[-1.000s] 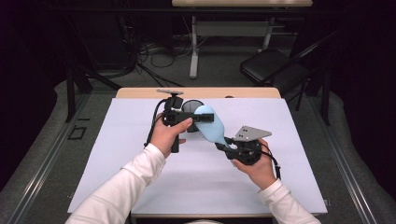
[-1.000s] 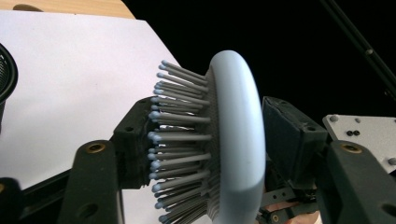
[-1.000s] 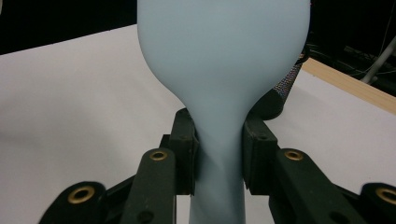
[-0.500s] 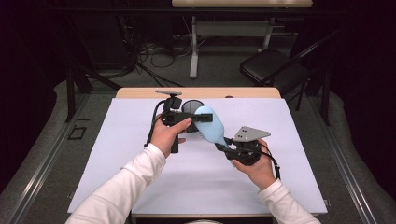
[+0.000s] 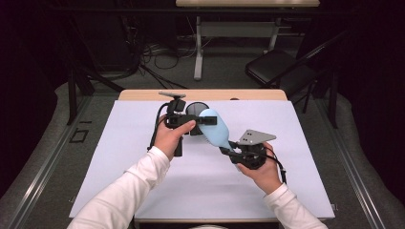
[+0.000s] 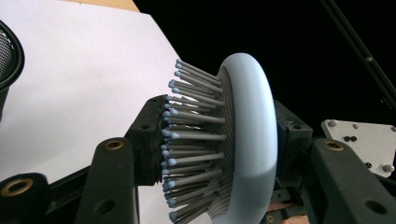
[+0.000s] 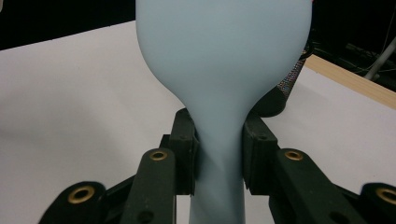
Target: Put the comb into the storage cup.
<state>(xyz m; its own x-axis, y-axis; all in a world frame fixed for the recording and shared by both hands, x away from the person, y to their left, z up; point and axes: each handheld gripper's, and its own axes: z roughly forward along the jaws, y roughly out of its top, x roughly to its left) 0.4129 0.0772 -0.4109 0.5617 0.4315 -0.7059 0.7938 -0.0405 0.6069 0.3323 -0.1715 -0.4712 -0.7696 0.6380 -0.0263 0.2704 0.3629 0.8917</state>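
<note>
— What are the tools doing?
— The left tool (image 5: 203,120) has just been closing and now clamps the hairbrush (image 5: 215,128) head; the right tool (image 5: 228,149) is clamped on its handle.
— Where's the brush?
— Above the desk (image 5: 119,157), near the black mesh cup (image 5: 195,109).

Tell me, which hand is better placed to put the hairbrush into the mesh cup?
Probably left: the left gripper clamps the hairbrush head beside the mesh cup; the right gripper grips the handle, farther away.

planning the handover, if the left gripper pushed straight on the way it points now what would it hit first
Probably the right gripper. The left gripper, shut across the hairbrush head, points toward it; its grey plate lies just beyond the brush, though depth is unclear.
</note>
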